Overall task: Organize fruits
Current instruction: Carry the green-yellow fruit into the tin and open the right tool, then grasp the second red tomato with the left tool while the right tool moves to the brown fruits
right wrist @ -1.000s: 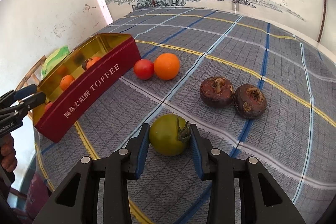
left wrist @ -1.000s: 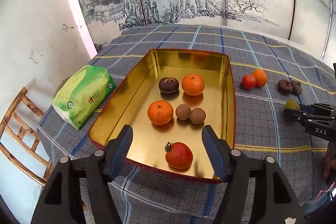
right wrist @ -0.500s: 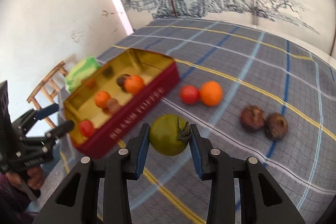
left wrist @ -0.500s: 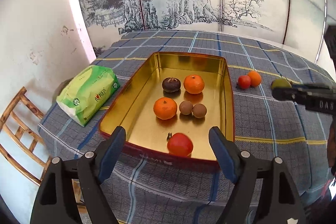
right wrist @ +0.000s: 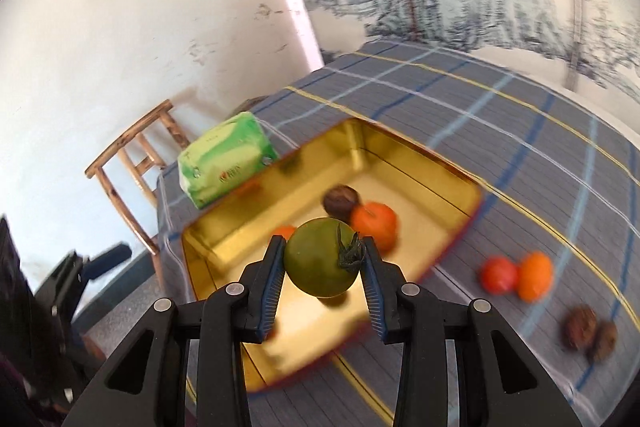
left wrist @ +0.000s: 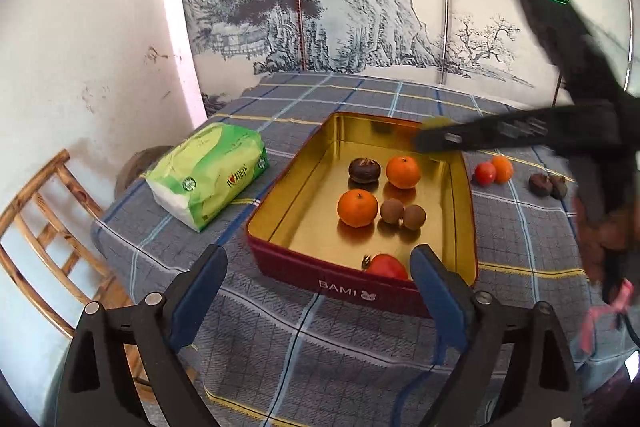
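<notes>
**Green tomato held over the tin**

The right gripper (right wrist: 322, 267) is clamped on a green tomato (right wrist: 320, 259), held above the gold-lined tin (left wrist: 466, 195). The left gripper (left wrist: 318, 291), its jaws opening with nothing between them, sits at the tin's near wall. Inside lie two oranges, a red tomato (left wrist: 386, 265) and brown fruits.
</notes>
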